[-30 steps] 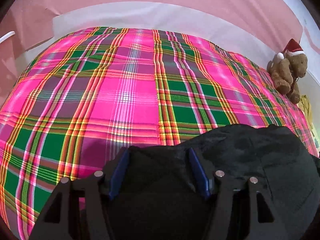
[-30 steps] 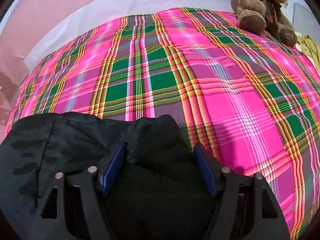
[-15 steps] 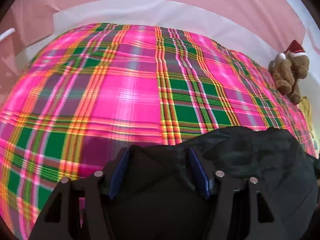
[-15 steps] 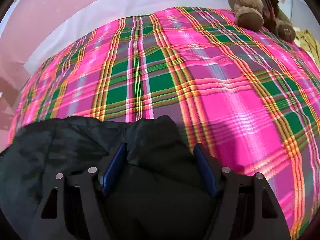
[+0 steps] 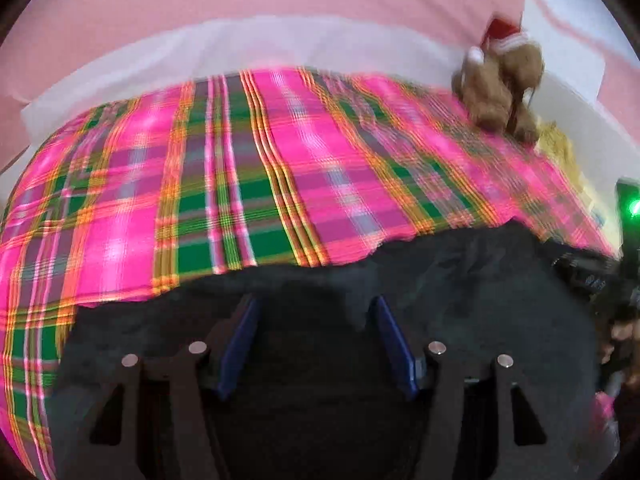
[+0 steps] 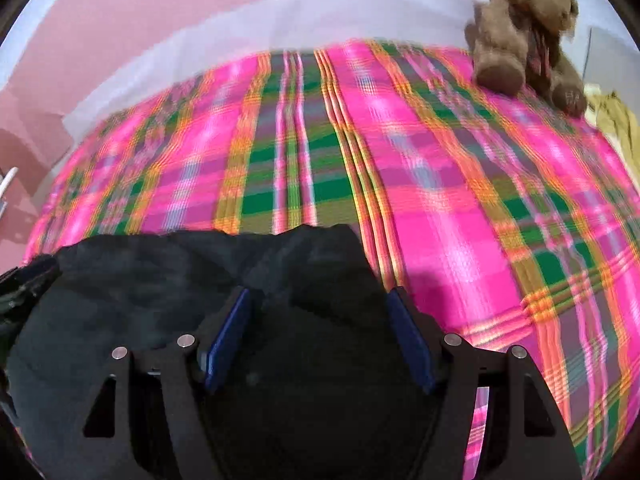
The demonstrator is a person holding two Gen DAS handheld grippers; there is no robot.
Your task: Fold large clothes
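Observation:
A large black garment point(image 5: 460, 292) fills the bottom of both views, held over a bed with a pink and green plaid cover point(image 5: 280, 176). My left gripper point(image 5: 314, 316) is shut on the black cloth, which bunches between its blue pads. The cloth stretches away to the right in that view. My right gripper point(image 6: 318, 308) is shut on another part of the black garment point(image 6: 140, 280), which stretches to the left there. The garment hides the near part of the plaid cover point(image 6: 440, 184). Both views are blurred.
A brown teddy bear with a red Santa hat point(image 5: 500, 84) sits at the far right of the bed, also in the right wrist view point(image 6: 524, 28). A yellowish cloth point(image 6: 618, 120) lies beside it. White bedding point(image 5: 240, 44) and a pink wall lie beyond.
Both grippers have lifted and pulled back with the black garment. The bed looks farther away, and more wall and the teddy bear show. Both views now blur from motion.

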